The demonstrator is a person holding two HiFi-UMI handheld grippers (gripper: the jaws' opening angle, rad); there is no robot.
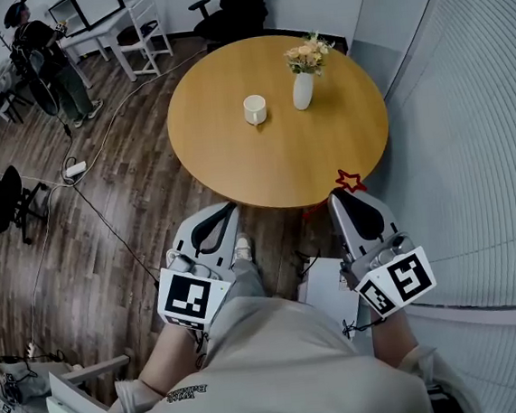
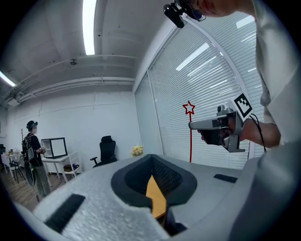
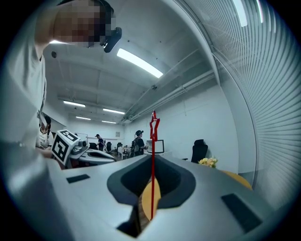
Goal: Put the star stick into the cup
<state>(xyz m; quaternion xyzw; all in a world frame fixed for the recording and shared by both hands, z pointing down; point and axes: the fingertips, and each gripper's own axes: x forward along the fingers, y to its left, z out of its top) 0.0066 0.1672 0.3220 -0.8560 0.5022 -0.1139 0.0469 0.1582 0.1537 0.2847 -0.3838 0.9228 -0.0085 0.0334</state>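
A white cup (image 1: 255, 109) stands on the round wooden table (image 1: 280, 153), left of its middle. My right gripper (image 1: 346, 200) hangs at the table's near right edge, shut on the red star stick (image 1: 350, 181). In the right gripper view the star stick (image 3: 152, 155) rises upright from between the closed jaws of the right gripper (image 3: 151, 193), with the star on top. My left gripper (image 1: 229, 211) is held below the table's near edge, shut with nothing in it. The left gripper view shows the left gripper (image 2: 155, 190), the right gripper (image 2: 221, 129) and the star stick (image 2: 189, 109).
A white vase of flowers (image 1: 304, 86) stands right of the cup. White blinds (image 1: 487, 134) run along the right side. A person (image 1: 49, 62), a white desk (image 1: 100, 26) and chairs are at the far left; a cable (image 1: 105, 225) crosses the wooden floor.
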